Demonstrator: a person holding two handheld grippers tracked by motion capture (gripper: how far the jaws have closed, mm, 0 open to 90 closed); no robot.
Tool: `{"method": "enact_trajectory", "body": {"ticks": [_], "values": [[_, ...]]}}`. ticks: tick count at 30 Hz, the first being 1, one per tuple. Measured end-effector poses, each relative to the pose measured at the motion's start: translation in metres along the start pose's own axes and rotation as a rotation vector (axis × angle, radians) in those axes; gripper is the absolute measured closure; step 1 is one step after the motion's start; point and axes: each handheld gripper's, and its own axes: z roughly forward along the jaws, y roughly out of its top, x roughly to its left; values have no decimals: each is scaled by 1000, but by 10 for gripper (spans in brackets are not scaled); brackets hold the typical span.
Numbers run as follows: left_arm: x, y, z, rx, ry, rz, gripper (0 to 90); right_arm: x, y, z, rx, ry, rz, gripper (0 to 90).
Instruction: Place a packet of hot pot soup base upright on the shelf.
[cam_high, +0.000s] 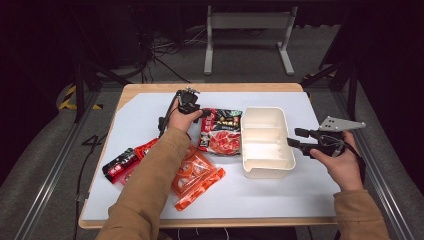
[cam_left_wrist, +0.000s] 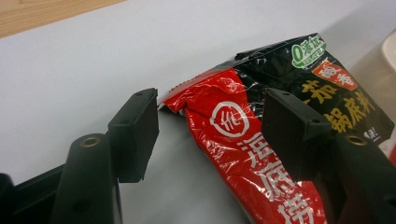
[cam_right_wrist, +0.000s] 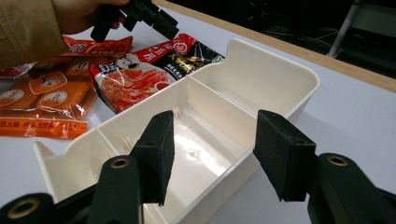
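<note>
A red and black sauce packet (cam_left_wrist: 243, 140) lies flat on the white tabletop (cam_high: 150, 115), just left of a cream divided tray (cam_high: 265, 142). It looks light, floppy, crinkly and slick, best pinched at its sealed top edge. The left claw (cam_left_wrist: 208, 135) straddles that corner, unclenched, not yet gripping. The right claw (cam_right_wrist: 212, 154) hangs released at the tray's right wall.

Red-black sauce packet (cam_high: 220, 131); cream tray (cam_high: 287, 131); orange packets (cam_high: 196, 172).
</note>
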Motion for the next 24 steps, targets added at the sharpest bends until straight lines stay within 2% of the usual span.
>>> {"method": "enact_trajectory", "body": {"ticks": [6, 8, 12, 14, 19, 22, 24], "values": [[-3, -1, 7, 10, -29, -3, 498, 0, 0, 2, 1, 4, 0, 479], [-3, -1, 8, 15, -25, 9, 498, 0, 0, 2, 0, 6, -1, 477], [1, -2, 9, 27, -53, -19, 502, 0, -1, 2, 0, 9, 8, 476], [3, -3, 10, 34, -71, -29, 476, 0, -1, 3, 1, 9, 8, 475], [4, -4, 12, 53, -74, -41, 456, 1, -1, 5, 5, 14, 7, 472], [2, -5, 15, 72, -60, -42, 444, 2, 0, 5, 6, 17, 3, 470], [0, -6, 19, 83, -70, -47, 437, 2, -1, 6, 9, 17, 6, 469]]}}
